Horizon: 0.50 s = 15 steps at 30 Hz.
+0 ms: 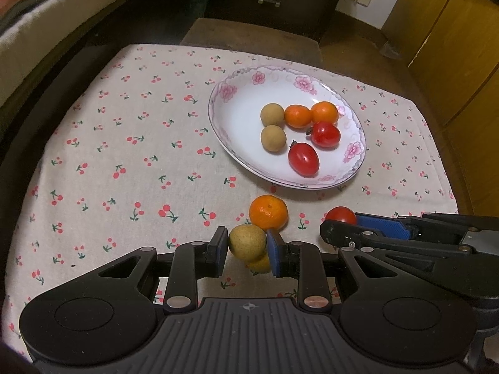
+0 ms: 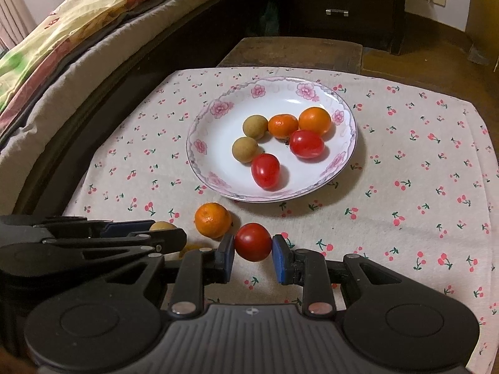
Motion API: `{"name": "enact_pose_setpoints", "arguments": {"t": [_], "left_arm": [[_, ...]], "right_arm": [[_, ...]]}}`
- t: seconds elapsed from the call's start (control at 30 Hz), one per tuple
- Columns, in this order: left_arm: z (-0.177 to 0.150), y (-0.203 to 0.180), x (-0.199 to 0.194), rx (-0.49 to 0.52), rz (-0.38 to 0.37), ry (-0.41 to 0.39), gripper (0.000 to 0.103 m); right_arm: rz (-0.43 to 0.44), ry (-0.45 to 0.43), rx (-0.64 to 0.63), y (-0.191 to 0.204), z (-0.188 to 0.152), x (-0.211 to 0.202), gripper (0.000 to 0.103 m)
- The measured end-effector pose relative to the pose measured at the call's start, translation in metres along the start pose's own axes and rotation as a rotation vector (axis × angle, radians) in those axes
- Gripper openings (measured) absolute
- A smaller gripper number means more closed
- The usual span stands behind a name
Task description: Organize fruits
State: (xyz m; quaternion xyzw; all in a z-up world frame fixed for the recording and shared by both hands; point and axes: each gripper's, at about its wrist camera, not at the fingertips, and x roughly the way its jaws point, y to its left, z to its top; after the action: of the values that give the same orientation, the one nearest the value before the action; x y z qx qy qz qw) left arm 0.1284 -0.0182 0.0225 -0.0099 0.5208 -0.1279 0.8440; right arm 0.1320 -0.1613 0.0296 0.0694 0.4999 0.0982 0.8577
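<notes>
two hand-held grippers are working side by side over a small table covered with a cherry-print cloth [image 1: 124, 162]. the left gripper [image 1: 247, 247] is pinching a tan longan [image 1: 247, 242] between its blue pads, with a second yellowish fruit [image 1: 259, 264] showing just beneath and behind it. the right gripper [image 2: 253, 251] is clamping a red cherry tomato [image 2: 253, 242] between its own pads. a loose mandarin [image 1: 268, 212] is sitting on the cloth just beyond both sets of fingertips, touching or nearly touching the held longan in the left wrist view and lying just left of the tomato in the right wrist view. further back, a white plate with pink flowers on its rim [image 2: 218, 109] is holding six sorted pieces — two longans [image 2: 255, 126] on the left, two mandarins [image 2: 314, 120] at the back and two red tomatoes [image 2: 265, 170] toward the near right side. a bed with a patterned quilt [image 2: 62, 25] is running along the left of the table, and a dark drawer cabinet [image 2: 336, 3] is standing behind it.
</notes>
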Motion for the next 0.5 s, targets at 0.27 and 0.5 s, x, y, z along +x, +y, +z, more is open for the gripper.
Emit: {"name": "enact_pose_setpoints", "arguments": {"t": [0.27, 0.5], "left_arm": [[0.0011, -0.0035, -0.0066, 0.011, 0.002, -0.020, 0.033], [0.0026, -0.0051, -0.0100, 0.015, 0.002, -0.031, 0.033]], "right_arm": [[-0.002, -0.014, 0.001, -0.0002, 0.0013, -0.0058, 0.028], [-0.005, -0.025, -0.001, 0.0002, 0.0019, -0.0096, 0.028]]}}
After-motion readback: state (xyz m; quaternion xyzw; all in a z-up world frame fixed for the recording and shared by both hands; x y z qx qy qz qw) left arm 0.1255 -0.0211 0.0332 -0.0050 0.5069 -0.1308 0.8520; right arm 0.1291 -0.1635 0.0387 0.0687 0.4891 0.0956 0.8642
